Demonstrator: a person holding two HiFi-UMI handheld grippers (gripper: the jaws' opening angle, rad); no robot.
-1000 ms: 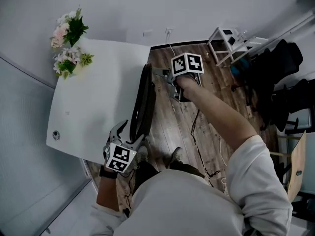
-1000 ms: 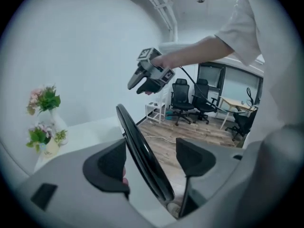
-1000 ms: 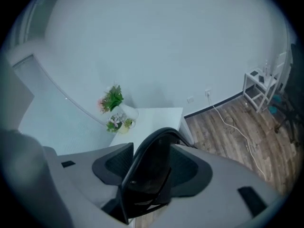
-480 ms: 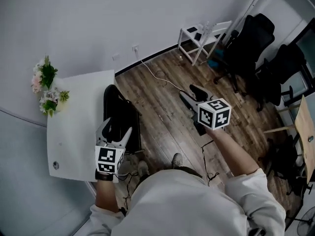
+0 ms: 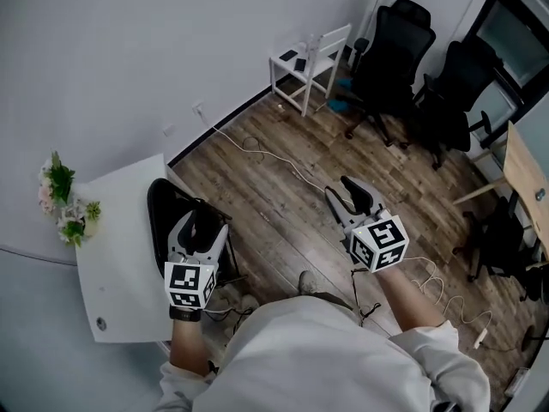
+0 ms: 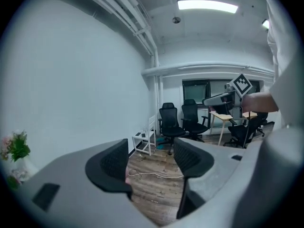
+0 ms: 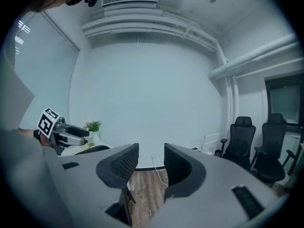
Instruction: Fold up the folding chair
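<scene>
Folding chair (image 5: 165, 217) appears folded flat, propped against the white surface (image 5: 120, 256), as the left gripper (image 5: 199, 230) and right gripper (image 5: 353, 194) hang clear, jaws apart, empty, lately narrowing; the job looks essentially done.

Probably an office: black mesh swivel chairs (image 5: 390, 45) with armrests, a light wooden desk (image 5: 530, 178), a white rectangular table (image 5: 120, 230), wood-plank flooring (image 5: 283, 204), a recessed ceiling light panel (image 6: 207, 5).

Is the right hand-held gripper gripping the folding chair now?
No, the right hand-held gripper has its jaws, which have just been closing, apart with nothing between them, only wooden floor beyond.
</scene>
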